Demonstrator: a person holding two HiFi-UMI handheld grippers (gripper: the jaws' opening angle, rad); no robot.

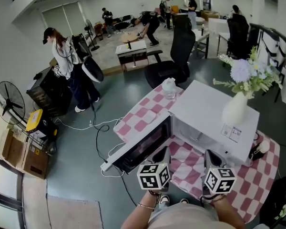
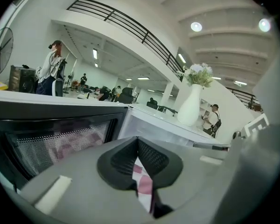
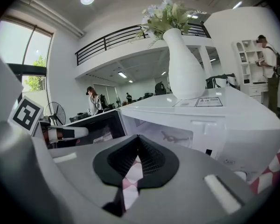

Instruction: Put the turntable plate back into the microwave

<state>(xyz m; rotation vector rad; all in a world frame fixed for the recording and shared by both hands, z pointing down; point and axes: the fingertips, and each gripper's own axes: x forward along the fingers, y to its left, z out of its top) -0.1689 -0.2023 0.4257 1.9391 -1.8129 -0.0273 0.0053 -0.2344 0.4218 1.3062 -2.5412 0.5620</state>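
A white microwave (image 1: 214,116) stands on a pink-checked tablecloth (image 1: 145,113), its dark-windowed door (image 1: 143,147) swung open to the left. In the right gripper view a three-armed roller ring (image 3: 170,136) lies on the cavity floor. I cannot make out the turntable plate in any view. My left gripper (image 1: 163,152) hovers in front of the door, shut with nothing in it (image 2: 138,146). My right gripper (image 1: 210,155) is level with it in front of the cavity and is also shut with nothing in it (image 3: 138,146).
A white vase (image 1: 236,108) of flowers stands on the microwave's top. A clear jar (image 1: 169,87) sits at the table's far corner and a black object (image 1: 260,149) to the microwave's right. A black office chair (image 1: 178,56), a floor fan (image 1: 9,101) and several people are behind.
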